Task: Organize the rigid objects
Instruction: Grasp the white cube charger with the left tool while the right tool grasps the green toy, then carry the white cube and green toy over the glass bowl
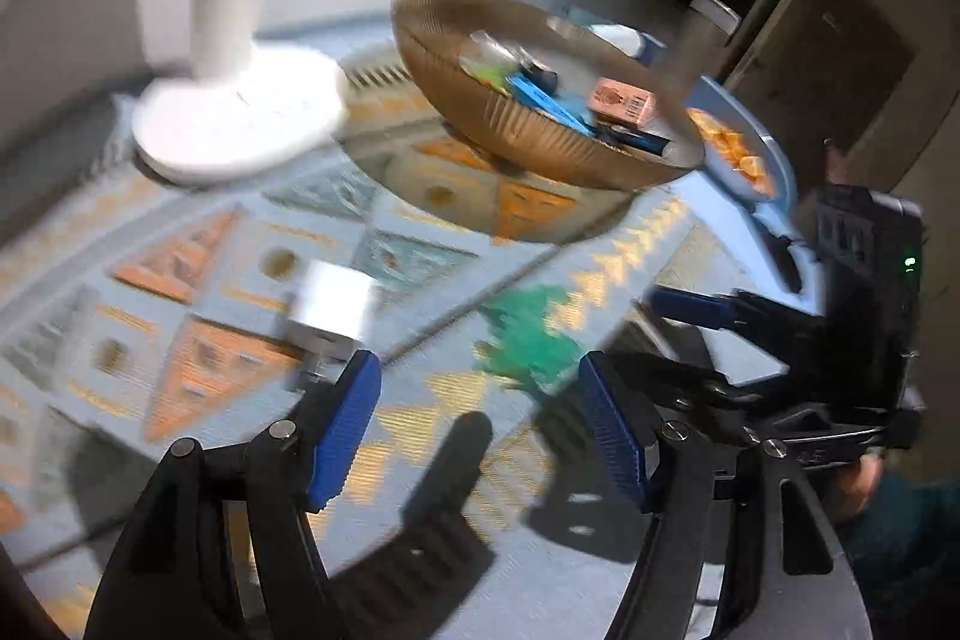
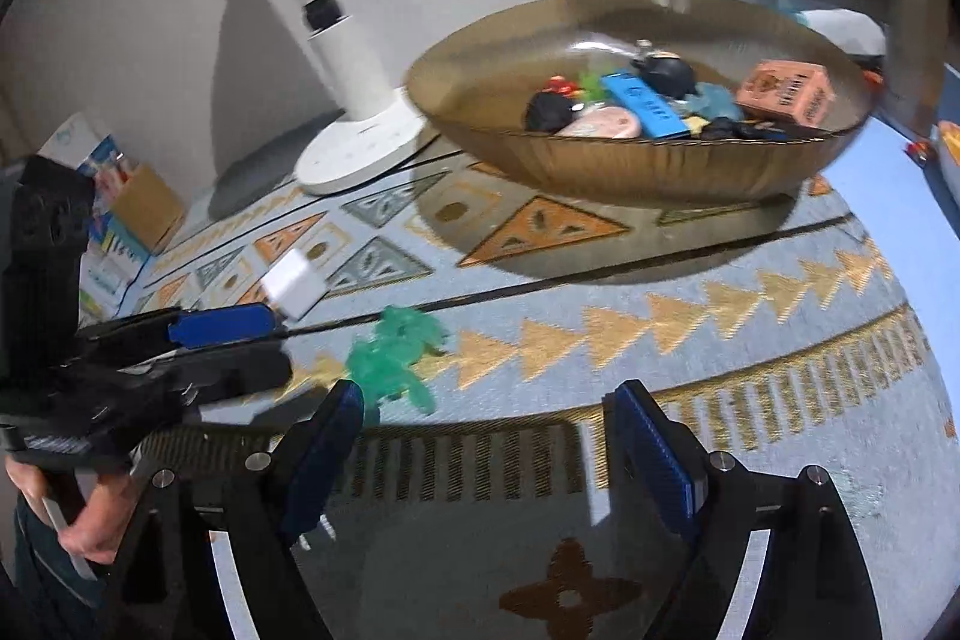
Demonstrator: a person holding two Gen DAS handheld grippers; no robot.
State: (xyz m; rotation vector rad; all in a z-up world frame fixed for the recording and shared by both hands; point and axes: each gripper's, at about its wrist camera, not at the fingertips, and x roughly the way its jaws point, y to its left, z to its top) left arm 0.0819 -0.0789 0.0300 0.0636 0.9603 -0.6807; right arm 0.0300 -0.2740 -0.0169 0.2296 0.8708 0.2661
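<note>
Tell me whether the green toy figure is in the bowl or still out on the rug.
Out. The green toy figure lies on the patterned rug, in front of the brown bowl and apart from it.

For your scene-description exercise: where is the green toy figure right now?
In both wrist views the green toy figure lies on the patterned rug, outside the amber bowl, near a small white cube.

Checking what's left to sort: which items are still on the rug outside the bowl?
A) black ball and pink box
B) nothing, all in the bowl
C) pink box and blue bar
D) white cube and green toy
D: the white cube and green toy lie on the rug in front of the bowl, while the pink box and blue bar already sit inside it.
</note>
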